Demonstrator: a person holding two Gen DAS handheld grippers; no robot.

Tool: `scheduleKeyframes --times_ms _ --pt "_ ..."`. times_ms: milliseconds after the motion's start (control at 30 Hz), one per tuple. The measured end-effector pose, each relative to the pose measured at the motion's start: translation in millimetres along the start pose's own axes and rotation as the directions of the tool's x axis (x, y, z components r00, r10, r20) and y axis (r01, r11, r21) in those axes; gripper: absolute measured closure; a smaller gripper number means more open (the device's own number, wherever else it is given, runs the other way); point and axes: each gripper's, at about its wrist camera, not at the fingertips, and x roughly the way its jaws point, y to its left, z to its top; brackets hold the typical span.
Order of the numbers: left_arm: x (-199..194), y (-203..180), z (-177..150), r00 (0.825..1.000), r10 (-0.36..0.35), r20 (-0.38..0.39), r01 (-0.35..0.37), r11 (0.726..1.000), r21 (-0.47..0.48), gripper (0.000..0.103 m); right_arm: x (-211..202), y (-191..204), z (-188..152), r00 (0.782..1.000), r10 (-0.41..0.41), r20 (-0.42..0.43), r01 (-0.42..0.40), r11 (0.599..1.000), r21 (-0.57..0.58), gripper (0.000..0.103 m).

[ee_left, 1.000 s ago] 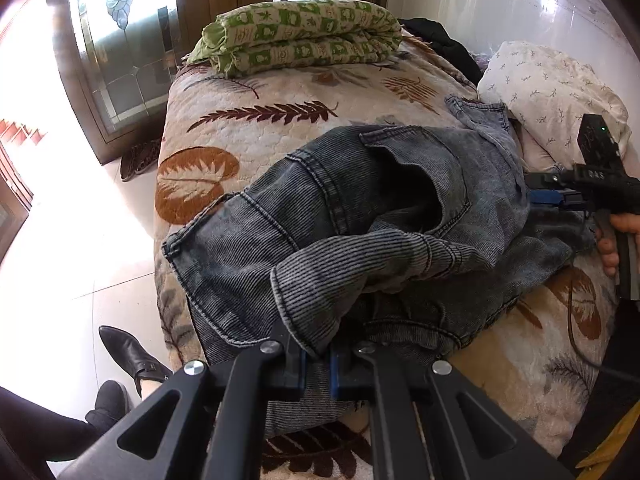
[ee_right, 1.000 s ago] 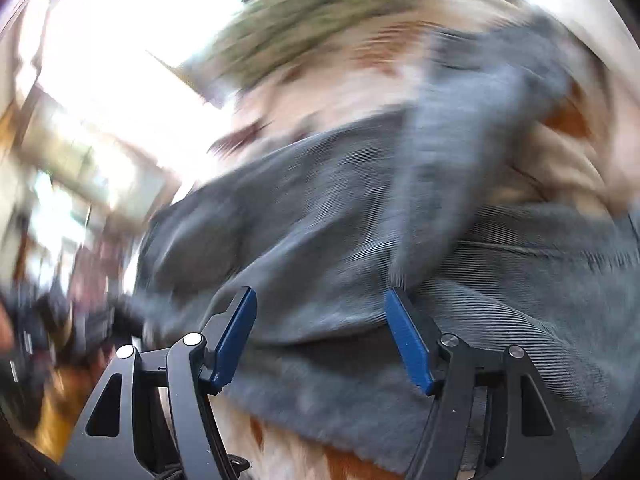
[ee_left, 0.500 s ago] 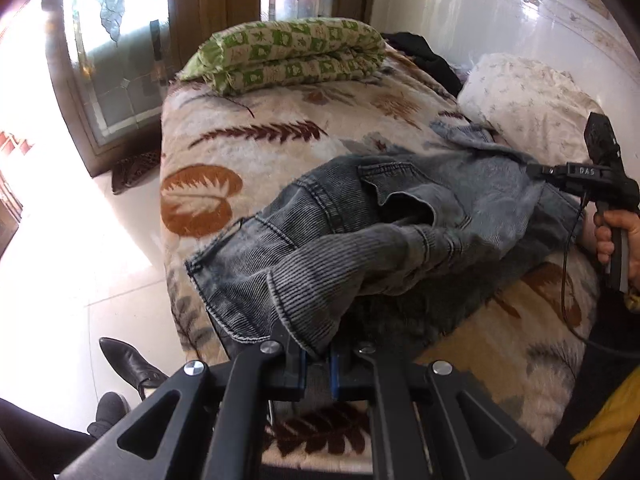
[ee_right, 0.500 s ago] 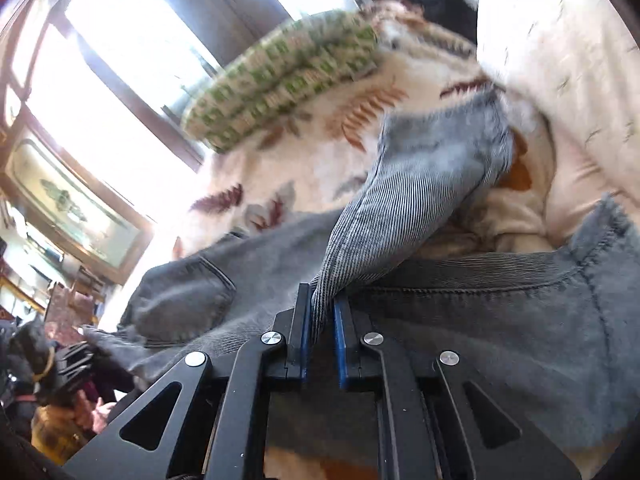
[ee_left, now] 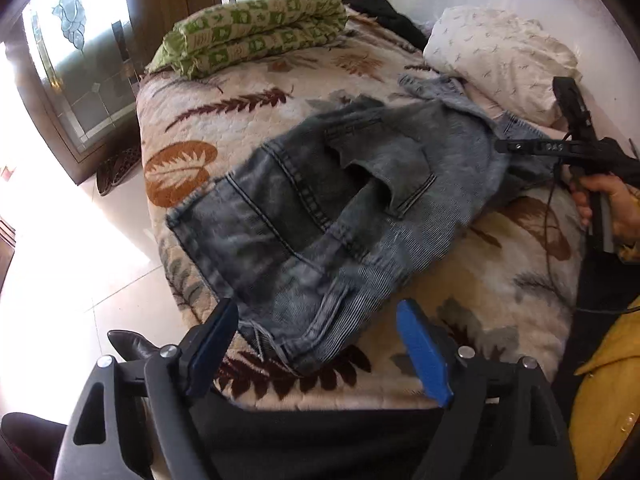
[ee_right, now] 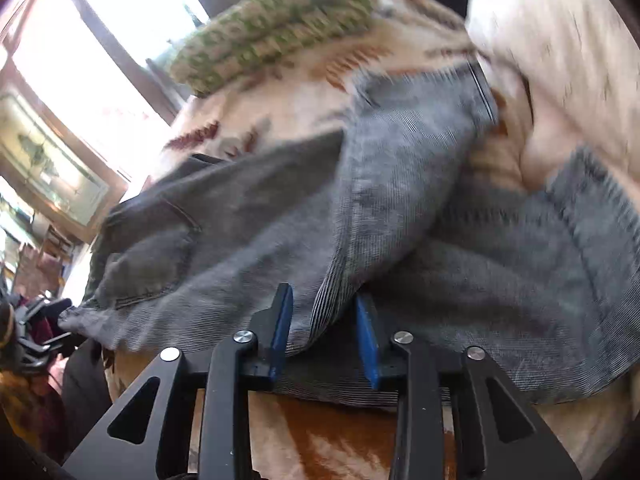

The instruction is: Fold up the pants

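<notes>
Leaf-patterned bed (ee_left: 248,112) carries the grey pants (ee_left: 320,208), spread across its middle. Left gripper (ee_left: 320,344) at the near edge is opening, jaws wide, clear of the hem below. Right gripper (ee_right: 324,332), at the right, is opening; a fabric fold lies loosely between its blue pads (ee_right: 280,328).

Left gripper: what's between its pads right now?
In the left wrist view the left gripper is opening; the jeans hem lies on the bedspread between its pads, untouched.
</notes>
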Motion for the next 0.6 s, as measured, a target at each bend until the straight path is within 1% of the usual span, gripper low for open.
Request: scheduleKeyframes --times_ms 33,100,167,200,233,300,333,367,400,433,467,533,600 --pt "-9.0 0.7 0.9 1.000 -0.008 0.022 0.008 1.000 -0.011 0.019 -2.4 7.6 0.4 1.000 0.006 0.013 -0.006 1.000 -0.022 0.070" --pt "-18.4 3.4 4.7 0.997 -0.036 0.062 0.039 0.998 -0.052 0.017 -2.6 30.0 0.5 0.999 0.048 0.018 -0.047 0.996 -0.079 0.068" --pt "-17.1 2.6 10.7 0.994 -0.069 0.088 0.077 0.992 -0.102 0.017 6.5 49.1 -0.2 0.996 0.085 -0.007 -0.085 0.989 -0.120 0.068" --pt "-9.0 0.6 13.9 0.993 -0.081 0.084 0.092 0.987 -0.130 0.017 10.8 53.2 -2.5 0.995 0.094 -0.021 -0.096 0.987 -0.126 0.068" --pt "1.7 -1.2 16.7 0.995 -0.079 0.067 0.088 0.985 -0.149 0.018 16.0 56.0 -4.8 0.994 0.102 -0.039 -0.106 0.986 -0.126 0.068" --pt "33.0 -9.1 19.8 0.998 -0.069 0.002 0.069 0.984 -0.163 0.023 31.6 54.7 -14.2 0.992 0.098 -0.083 -0.107 0.987 -0.123 0.068" --pt "50.4 -13.0 19.5 0.997 -0.065 -0.045 0.057 0.986 -0.157 0.034 43.5 50.7 -19.6 0.989 0.077 -0.123 -0.092 0.988 -0.125 0.068" --pt "69.5 -15.2 18.4 0.993 -0.051 -0.109 0.035 0.988 -0.151 0.041 53.3 45.8 -26.0 0.984 0.063 -0.170 -0.084 0.989 -0.123 0.068" --pt "83.6 -14.7 15.7 0.987 -0.032 -0.158 0.008 0.988 -0.153 0.047 59.9 37.9 -29.4 0.979 0.079 -0.189 -0.100 0.989 -0.107 0.070" --pt "92.2 -12.0 12.4 0.984 -0.027 -0.178 -0.004 0.986 -0.170 0.047 57.3 32.6 -28.4 0.979 0.108 -0.172 -0.125 0.988 -0.089 0.071" --pt "87.8 -8.9 11.4 0.988 -0.041 -0.150 0.011 0.981 -0.195 0.047 55.2 29.7 -25.3 0.976 0.124 -0.182 -0.138 0.988 -0.067 0.070" --pt "70.1 -0.8 10.3 0.992 -0.071 -0.100 0.044 0.967 -0.250 0.047 49.9 30.0 -20.8 0.976 0.138 -0.167 -0.151 0.986 -0.068 0.065" --pt "53.6 6.6 6.4 0.995 -0.060 -0.085 0.033 0.956 -0.292 0.043 45.3 37.6 -17.5 0.979 0.140 -0.145 -0.157 0.982 -0.108 0.062"
